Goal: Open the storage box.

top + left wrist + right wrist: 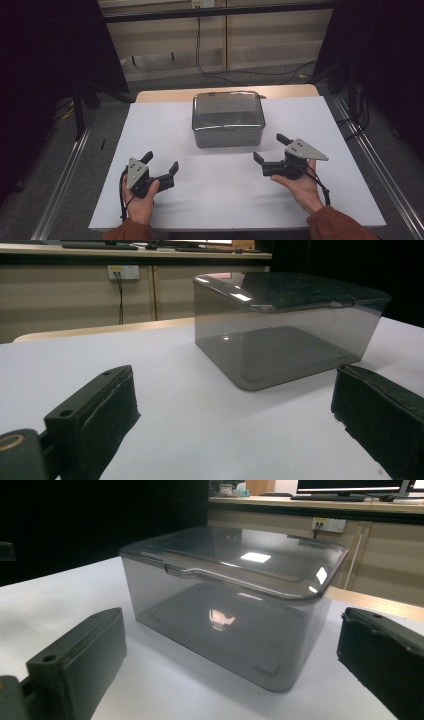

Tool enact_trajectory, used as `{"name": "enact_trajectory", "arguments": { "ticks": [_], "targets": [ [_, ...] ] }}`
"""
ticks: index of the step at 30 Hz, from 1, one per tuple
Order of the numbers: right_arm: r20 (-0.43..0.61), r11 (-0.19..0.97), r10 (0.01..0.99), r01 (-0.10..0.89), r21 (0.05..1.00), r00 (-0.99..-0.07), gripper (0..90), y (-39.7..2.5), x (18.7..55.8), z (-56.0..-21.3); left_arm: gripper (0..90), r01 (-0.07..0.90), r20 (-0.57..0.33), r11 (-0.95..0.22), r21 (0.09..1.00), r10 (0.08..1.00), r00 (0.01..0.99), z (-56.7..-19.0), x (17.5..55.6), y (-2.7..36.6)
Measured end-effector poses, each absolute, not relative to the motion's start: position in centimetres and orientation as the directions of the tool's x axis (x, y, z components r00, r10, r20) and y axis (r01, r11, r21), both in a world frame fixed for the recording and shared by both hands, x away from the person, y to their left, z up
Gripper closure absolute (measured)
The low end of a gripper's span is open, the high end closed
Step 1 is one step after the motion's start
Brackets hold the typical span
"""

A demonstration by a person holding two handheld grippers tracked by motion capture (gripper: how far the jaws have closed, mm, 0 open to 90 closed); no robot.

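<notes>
We hold L gripper (161,165) & R gripper (270,148) low over the table (220,195), both w/ jaws apart, nothing gripped; lidded box (228,120) sits between, farther back.

Lidded container (228,119) sits on the counter (165,120), toward the far edge, midway across. Left gripper (161,162) rests near the front edge, left of the container and well apart from it. Right gripper (270,148) lies front-right of the container, nearer to it. Wall sockets (124,272) stand behind the counter.
</notes>
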State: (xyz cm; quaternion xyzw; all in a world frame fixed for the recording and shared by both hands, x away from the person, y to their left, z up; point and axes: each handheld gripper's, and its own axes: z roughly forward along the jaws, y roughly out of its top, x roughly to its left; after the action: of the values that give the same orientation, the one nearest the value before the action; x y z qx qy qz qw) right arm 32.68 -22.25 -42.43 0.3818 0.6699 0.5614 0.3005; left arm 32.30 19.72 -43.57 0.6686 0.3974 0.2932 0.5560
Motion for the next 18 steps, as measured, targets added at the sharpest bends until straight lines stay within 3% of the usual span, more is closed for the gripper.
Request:
{"name": "enact_trajectory", "arguments": {
  "ticks": [18],
  "targets": [
    [-0.047, 0.148, 0.822, 0.134, 0.98, -0.567, 2.9, -19.8, 35.1, -40.9, 4.2, 0.213, -0.056, -0.062, 0.975, 0.859, 0.509, -43.6, 32.3, 20.0]
  ]
}}
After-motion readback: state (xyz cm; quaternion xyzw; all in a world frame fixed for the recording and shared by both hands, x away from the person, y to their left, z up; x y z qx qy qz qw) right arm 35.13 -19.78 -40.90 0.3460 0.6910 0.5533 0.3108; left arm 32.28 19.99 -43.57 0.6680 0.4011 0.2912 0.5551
